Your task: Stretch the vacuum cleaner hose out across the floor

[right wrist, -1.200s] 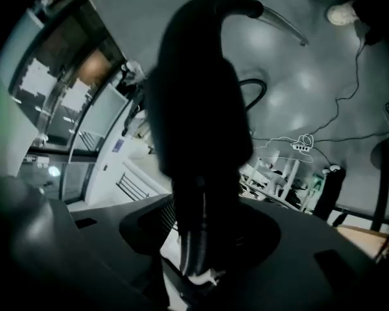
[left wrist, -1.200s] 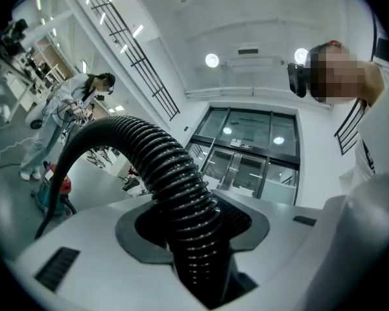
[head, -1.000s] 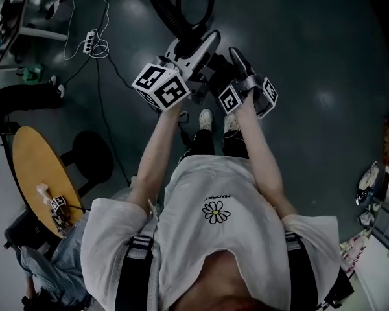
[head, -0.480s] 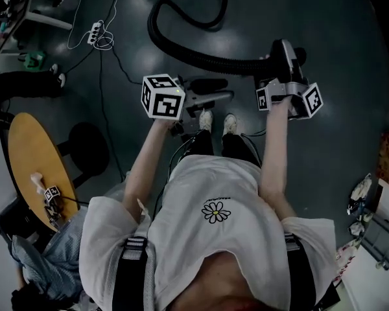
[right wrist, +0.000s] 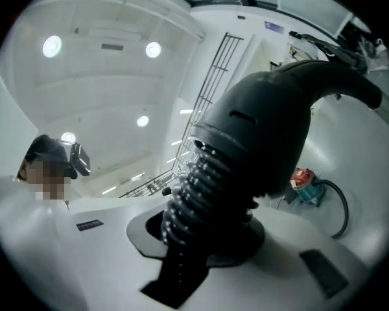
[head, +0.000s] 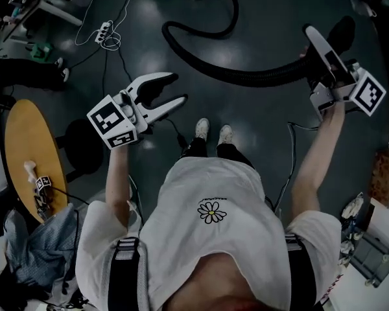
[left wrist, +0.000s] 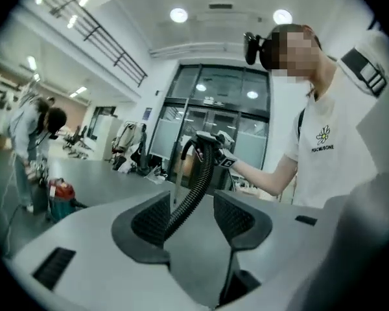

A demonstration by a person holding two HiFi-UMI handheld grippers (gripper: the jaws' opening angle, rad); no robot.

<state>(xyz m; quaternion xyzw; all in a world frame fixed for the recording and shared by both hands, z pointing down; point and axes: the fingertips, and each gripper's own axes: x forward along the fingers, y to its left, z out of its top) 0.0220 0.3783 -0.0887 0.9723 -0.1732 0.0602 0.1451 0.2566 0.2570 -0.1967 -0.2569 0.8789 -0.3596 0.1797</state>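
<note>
the hose [head: 246, 76] runs over the floor [head: 279, 11] ahead of the person's shoes [head: 211, 131], its right end between the jaws of the right hand-held gripper [head: 316, 62]. the left hand-held gripper [head: 174, 89] is to the left, apart from the hose, with a round bench [head: 23, 148] farther left.

Left gripper [head: 175, 88] swung away from the middle, out to the person's left; jaws apart, clear of everything. Right gripper [head: 314, 54] carried far out to the right, jaws closed in on the cuff end of the black ribbed vacuum cleaner hose [head: 246, 78]. Hose, bunched by the feet before, now runs in a long shallow line to that gripper
</note>
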